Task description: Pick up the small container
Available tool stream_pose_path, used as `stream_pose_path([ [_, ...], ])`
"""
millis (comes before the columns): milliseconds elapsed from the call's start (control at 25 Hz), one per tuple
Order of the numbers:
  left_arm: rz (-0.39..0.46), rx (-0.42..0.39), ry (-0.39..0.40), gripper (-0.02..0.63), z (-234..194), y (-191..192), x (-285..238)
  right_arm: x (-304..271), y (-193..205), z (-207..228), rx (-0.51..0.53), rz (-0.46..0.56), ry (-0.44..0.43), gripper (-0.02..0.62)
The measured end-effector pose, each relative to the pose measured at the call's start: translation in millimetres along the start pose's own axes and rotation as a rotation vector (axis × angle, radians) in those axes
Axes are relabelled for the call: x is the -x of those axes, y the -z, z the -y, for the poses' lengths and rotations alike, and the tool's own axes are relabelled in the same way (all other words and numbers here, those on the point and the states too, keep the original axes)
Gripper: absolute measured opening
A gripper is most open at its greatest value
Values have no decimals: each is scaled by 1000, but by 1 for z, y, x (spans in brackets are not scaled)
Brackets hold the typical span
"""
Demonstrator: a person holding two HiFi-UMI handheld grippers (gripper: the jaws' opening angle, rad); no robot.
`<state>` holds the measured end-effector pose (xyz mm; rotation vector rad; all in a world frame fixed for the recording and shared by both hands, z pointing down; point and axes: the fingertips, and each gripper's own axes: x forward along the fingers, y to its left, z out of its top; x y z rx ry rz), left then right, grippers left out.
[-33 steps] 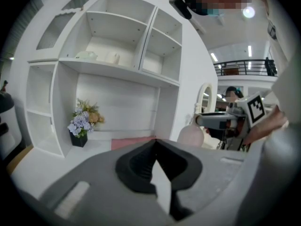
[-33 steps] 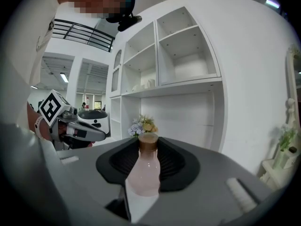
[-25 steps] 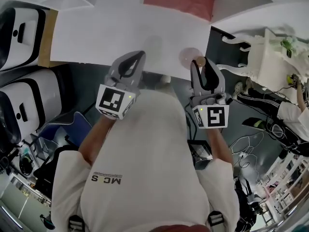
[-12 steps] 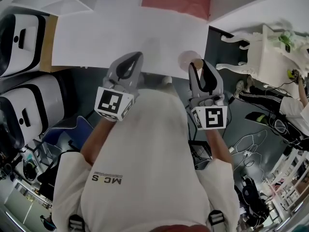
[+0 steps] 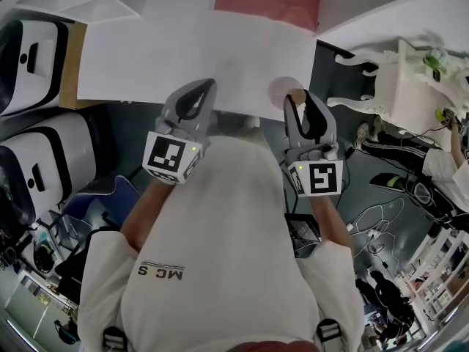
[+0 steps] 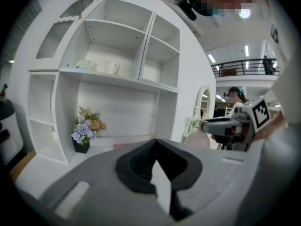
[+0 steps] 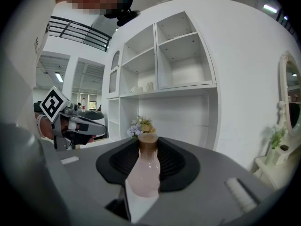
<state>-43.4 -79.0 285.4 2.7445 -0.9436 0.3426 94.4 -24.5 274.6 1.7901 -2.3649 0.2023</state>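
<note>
The small container (image 7: pixel 143 173), lower centre in the right gripper view, is looking like smooth, frosted pale pink plastic or glass, and its cap (image 7: pixel 147 142) is giving off a dull bronze sheen. The right gripper (image 7: pixel 147 147) and left gripper (image 6: pixel 156 142) are showing matt grey plastic shells with black ribbed, rubbery-looking pads (image 7: pixel 176 161). The table (image 5: pixel 161 50) is appearing smooth matt white. The mat (image 5: pixel 267 0) at the head view's top is looking like reddish cloth.

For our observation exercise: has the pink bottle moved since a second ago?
No. The pink bottle stands at the same spot by the front edge of the white table.
</note>
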Motion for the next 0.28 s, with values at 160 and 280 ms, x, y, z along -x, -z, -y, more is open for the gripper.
stream_pose_path([
  [160,-5,0,-6,-2,-2,1,1,-3,1,-1,-3,-1,-4,121],
  [280,-5,2,-12,-2,-1,2,1,-2,2,-1,-2,-5,-12,121],
])
